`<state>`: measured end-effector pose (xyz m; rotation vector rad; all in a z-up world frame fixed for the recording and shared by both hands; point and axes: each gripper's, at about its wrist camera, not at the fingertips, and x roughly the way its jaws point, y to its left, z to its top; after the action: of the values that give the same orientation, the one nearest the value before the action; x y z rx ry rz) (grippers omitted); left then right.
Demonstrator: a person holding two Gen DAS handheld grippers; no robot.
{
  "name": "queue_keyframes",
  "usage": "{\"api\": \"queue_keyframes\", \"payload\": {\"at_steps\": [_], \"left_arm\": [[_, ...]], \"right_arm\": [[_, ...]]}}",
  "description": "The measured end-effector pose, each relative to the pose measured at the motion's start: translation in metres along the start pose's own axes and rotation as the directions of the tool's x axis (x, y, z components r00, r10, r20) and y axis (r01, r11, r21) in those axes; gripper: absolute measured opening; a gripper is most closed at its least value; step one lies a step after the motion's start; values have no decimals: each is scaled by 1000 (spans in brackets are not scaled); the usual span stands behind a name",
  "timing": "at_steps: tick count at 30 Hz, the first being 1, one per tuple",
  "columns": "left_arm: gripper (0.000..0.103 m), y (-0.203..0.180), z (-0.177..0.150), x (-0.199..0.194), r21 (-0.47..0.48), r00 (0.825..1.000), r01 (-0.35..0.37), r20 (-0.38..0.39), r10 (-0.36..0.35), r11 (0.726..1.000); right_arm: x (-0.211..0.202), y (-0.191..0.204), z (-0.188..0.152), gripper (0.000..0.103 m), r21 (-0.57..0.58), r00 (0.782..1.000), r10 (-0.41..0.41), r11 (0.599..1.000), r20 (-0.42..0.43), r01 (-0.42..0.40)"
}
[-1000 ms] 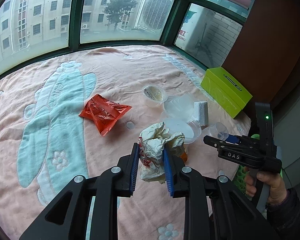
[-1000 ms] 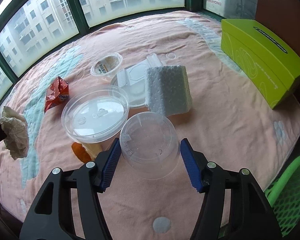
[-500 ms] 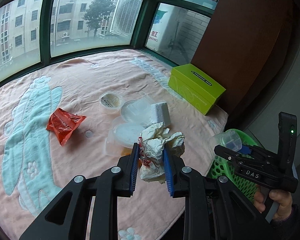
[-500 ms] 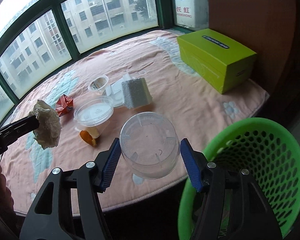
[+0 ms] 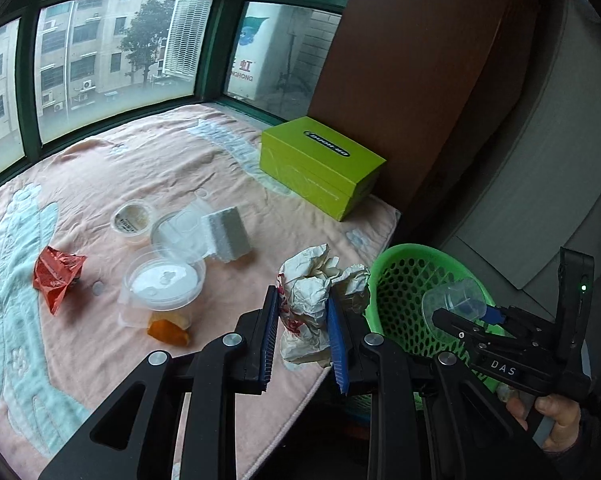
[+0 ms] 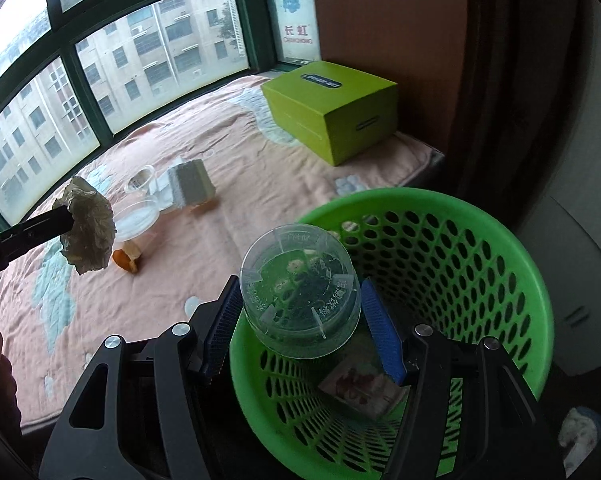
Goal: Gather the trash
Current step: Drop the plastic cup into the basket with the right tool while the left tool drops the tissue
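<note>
My left gripper [image 5: 302,320] is shut on a crumpled white paper wad [image 5: 312,296] and holds it above the bed's front edge, just left of the green basket [image 5: 404,272]. My right gripper [image 6: 300,316] is shut on a clear plastic cup [image 6: 298,290] and holds it over the near-left rim of the green basket [image 6: 500,248]. A flat printed packet [image 6: 358,386] lies in the basket's bottom. The wad also shows at the left of the right wrist view [image 6: 86,230].
On the pink blanket [image 5: 140,160] lie a red wrapper [image 5: 56,276], clear lidded tubs [image 5: 162,282], a small yogurt cup [image 5: 134,220], a white foam block [image 5: 226,232] and an orange scrap [image 5: 168,332]. A lime-green box [image 5: 320,166] stands at the bed's right, by a brown wall.
Both grippers have swung right, off the bed towards the green basket, carrying their loads. The cup now hangs over the basket; the paper wad is near the bed's edge.
</note>
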<state>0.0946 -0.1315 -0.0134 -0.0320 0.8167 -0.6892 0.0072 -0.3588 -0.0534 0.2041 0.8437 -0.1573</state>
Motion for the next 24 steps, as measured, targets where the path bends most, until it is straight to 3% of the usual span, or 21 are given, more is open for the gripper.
{"api": "queue_keyframes", "payload": {"at_steps": [14,17,24], "left_arm": [[23,-59,5,22,89,996,84,-44,-80,993],[23,-67,6,26,101,994,95,-55,-90,990],[23,-86,5,42,118,990,121,-89,-111,986]], "right_arm": [[-11,-52,-25,63,101,999,-36,994,-26,39],[-17,-56,-28,71,113,999,-38,993,-13,39],[-29,-66,-31,72,130,998,-58,990,10,56]]}}
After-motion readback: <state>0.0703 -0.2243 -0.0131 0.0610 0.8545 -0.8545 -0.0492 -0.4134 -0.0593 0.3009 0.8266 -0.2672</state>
